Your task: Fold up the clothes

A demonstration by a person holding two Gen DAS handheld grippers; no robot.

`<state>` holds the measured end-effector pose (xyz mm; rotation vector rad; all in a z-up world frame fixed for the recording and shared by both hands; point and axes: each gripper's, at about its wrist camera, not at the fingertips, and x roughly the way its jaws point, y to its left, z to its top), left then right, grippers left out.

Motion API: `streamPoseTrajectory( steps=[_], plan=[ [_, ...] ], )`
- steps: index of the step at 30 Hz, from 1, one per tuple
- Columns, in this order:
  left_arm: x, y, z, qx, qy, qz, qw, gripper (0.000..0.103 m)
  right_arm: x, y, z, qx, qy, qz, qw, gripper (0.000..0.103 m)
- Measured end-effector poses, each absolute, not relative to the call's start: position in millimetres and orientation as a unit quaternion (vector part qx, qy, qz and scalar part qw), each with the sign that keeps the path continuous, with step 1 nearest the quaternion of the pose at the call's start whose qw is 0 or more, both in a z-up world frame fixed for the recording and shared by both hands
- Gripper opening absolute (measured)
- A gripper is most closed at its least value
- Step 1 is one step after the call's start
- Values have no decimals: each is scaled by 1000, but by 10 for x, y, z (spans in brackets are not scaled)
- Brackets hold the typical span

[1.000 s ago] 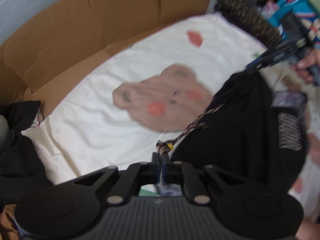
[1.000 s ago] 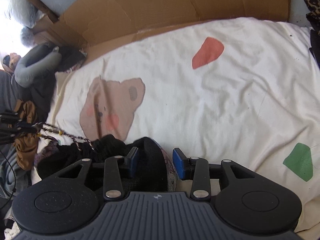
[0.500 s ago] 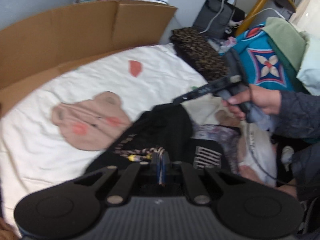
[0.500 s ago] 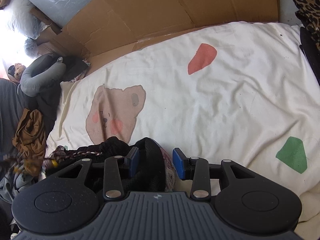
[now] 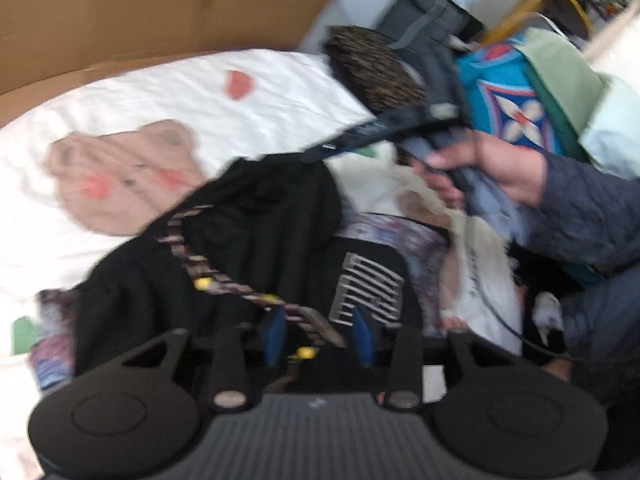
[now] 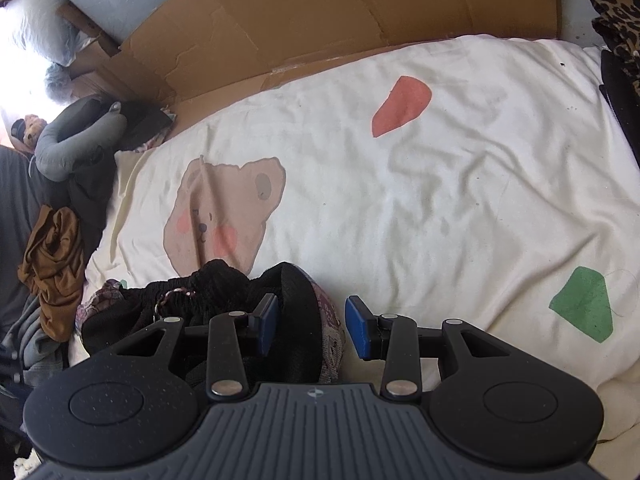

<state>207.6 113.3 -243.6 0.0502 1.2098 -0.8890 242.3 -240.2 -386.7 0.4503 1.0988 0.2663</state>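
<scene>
A black hooded garment (image 5: 256,216) with a white striped print (image 5: 366,288) lies bunched on a white duvet (image 6: 440,200) printed with a bear. In the blurred left wrist view its braided cord (image 5: 224,280) runs slack between the spread fingers of my left gripper (image 5: 319,334), which is open just above the fabric. A thick fold of the same garment (image 6: 296,292) fills the gap of my right gripper (image 6: 313,326), which is shut on it. From the left, the right gripper (image 5: 320,150) shows pinching the garment's top edge, held by a person's hand (image 5: 492,164).
Cardboard sheets (image 6: 320,12) stand along the far side of the bed. Piled clothes and a blue patterned fabric (image 5: 512,92) sit to the right, with leopard-print fabric (image 6: 616,12) at the corner. A brown garment (image 6: 52,256) and a grey neck pillow (image 6: 76,136) lie off the left edge.
My left gripper was shut on the braided cord and has opened, and the cord now lies slack. The left view swung right and lower over the garment. The right gripper kept its hold.
</scene>
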Motion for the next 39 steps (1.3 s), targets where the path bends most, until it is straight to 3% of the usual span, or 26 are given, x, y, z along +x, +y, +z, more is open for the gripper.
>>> streamPoseTrajectory(
  steps=[23,39],
  plan=[
    [2714,2289,-2651,-3,548,-139,825,50,2431,-2394,-3792,212,500,127,830,44],
    [2953,2456,-2716,-11,569,-102,816,50,2426,-2450,-3836,217,497,120,832,44]
  ],
)
